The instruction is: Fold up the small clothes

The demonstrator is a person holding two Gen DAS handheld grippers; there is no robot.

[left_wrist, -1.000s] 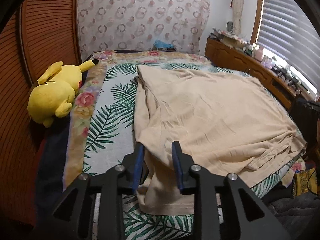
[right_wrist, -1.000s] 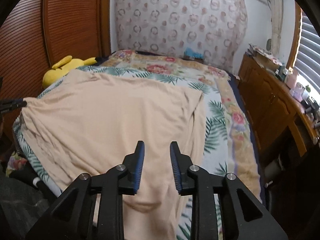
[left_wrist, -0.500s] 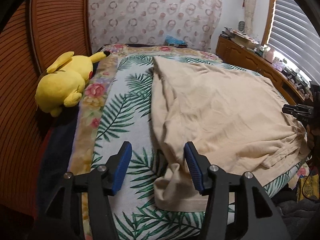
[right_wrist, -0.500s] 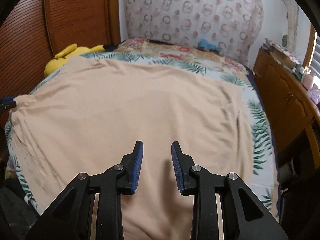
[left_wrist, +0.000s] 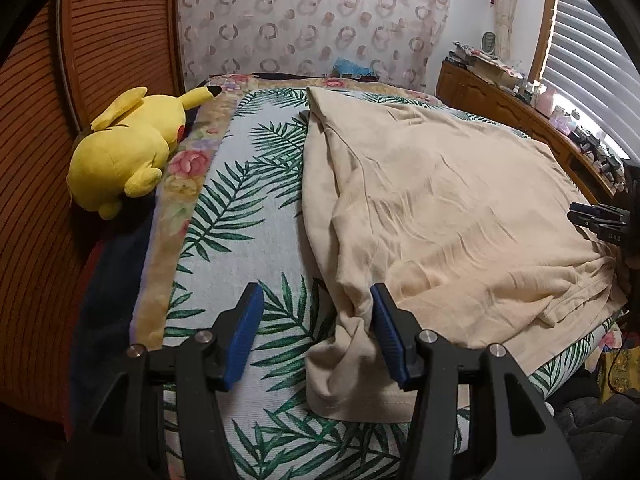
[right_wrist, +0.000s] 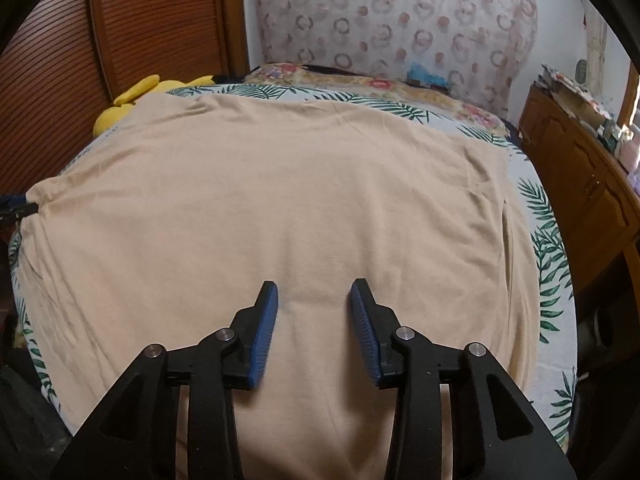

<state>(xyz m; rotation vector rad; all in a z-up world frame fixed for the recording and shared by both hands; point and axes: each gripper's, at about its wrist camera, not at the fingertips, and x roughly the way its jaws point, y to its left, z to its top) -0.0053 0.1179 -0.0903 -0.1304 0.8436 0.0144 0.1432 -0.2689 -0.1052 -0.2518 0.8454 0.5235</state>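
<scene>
Since a second ago, the left gripper (left_wrist: pixel 316 312) has let go of the beige shirt (left_wrist: pixel 440 216) and spread wide, while the right gripper (right_wrist: pixel 314 308) has widened a little and moved in over the cloth. Both stand open now, holding nothing. In the left wrist view, the shirt's bunched sleeve lies between the blue pads, touching the pad (left_wrist: pixel 386 332) at 3 o'clock. In the right wrist view, the right gripper hovers over the shirt (right_wrist: pixel 280 200) (contact cannot be told). Spread across the bed (left_wrist: pixel 256 236) with its palm-leaf cover, the shirt runs toward 12 o'clock. Farther off, at 10 o'clock in the left view, a yellow plush toy (left_wrist: pixel 124 152) lies at the bed's edge by the wooden slatted door (left_wrist: pixel 100 40).
</scene>
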